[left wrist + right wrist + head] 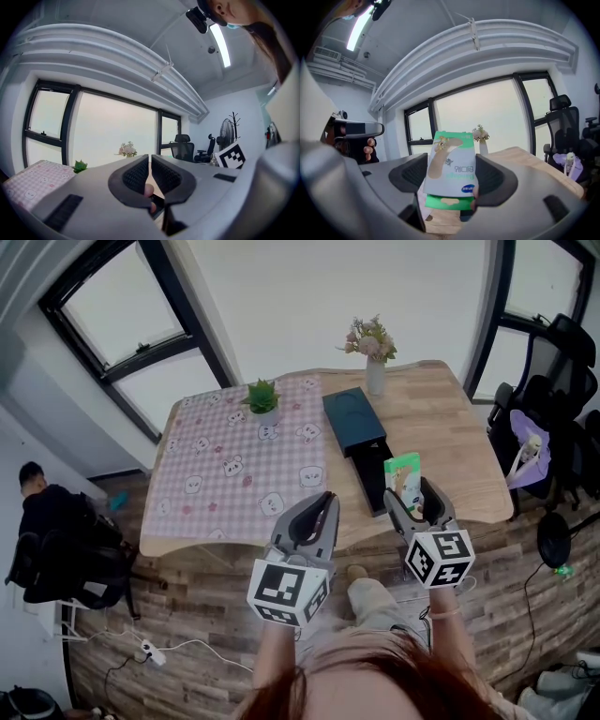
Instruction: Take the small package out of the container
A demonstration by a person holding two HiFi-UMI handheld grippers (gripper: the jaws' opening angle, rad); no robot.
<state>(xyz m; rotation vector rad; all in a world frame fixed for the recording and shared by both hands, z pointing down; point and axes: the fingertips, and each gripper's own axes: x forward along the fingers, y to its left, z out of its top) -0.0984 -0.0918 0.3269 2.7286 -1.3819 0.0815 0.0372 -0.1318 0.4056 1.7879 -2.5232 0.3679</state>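
The small package (403,476), green and white with a plaster pictured on it, stands upright between the jaws of my right gripper (409,493), above the table's front edge. In the right gripper view the small package (452,168) fills the gap of the right gripper (451,182), which is shut on it. The container (371,474), a dark flat box, lies open on the wood just behind, with its dark blue lid (353,420) beside it. My left gripper (325,499) hovers at the table's front edge, left of the box. The left gripper (150,169) is shut with nothing between its pads.
A pink checked cloth (225,465) covers the left half of the wooden table (450,427). A small potted plant (262,396) and a vase of flowers (373,352) stand at the back. Office chairs (548,418) are at the right, and a seated person (42,521) at the left.
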